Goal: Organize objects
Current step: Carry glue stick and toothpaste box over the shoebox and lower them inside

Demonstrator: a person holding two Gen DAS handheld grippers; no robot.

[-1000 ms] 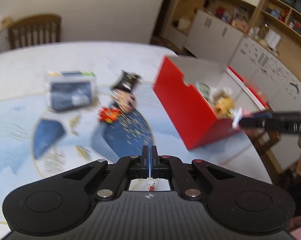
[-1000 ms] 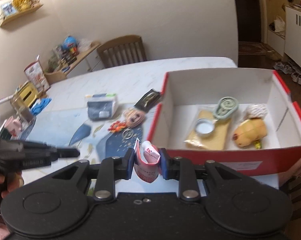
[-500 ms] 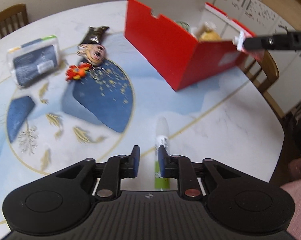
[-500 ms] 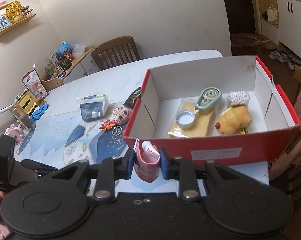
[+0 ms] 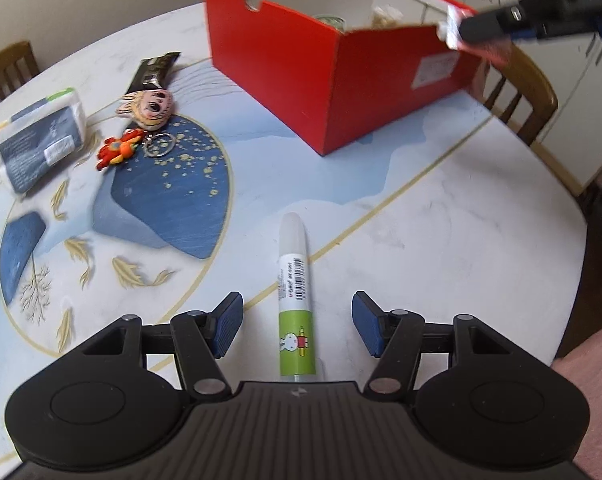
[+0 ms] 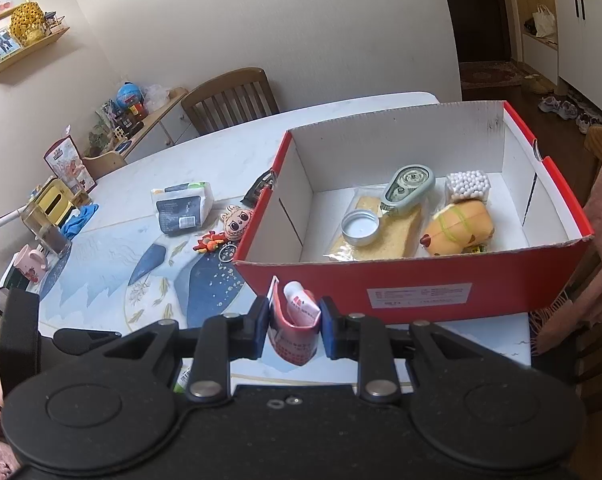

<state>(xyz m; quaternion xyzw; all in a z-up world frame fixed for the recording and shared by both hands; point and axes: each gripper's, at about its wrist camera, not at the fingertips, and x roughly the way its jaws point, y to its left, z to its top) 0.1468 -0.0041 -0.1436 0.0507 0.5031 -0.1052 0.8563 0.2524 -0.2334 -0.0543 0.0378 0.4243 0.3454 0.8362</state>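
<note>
My left gripper [image 5: 297,326] is open, its jaws wide on either side of a green-and-white glue stick [image 5: 296,300] that lies flat on the table. My right gripper [image 6: 294,326] is shut on a small red-and-white packet [image 6: 295,326] and holds it just in front of the near wall of the open red box [image 6: 413,284]. The box [image 5: 285,60] holds a correction tape, a tin lid, a sponge, a yellow plush toy and a bag of white beads. The right gripper also shows in the left wrist view [image 5: 453,34], over the box's near corner.
On the table left of the box lie a tissue pack [image 5: 37,144], a doll-face keychain [image 5: 149,106], a red fish charm with a ring [image 5: 119,150] and a dark wrapper [image 5: 153,72]. Chairs stand at the far side [image 6: 231,98] and the right [image 5: 517,96].
My left gripper has opened and let go of the glue stick, which now lies on the table. My right gripper has moved closer to the box with the packet.
</note>
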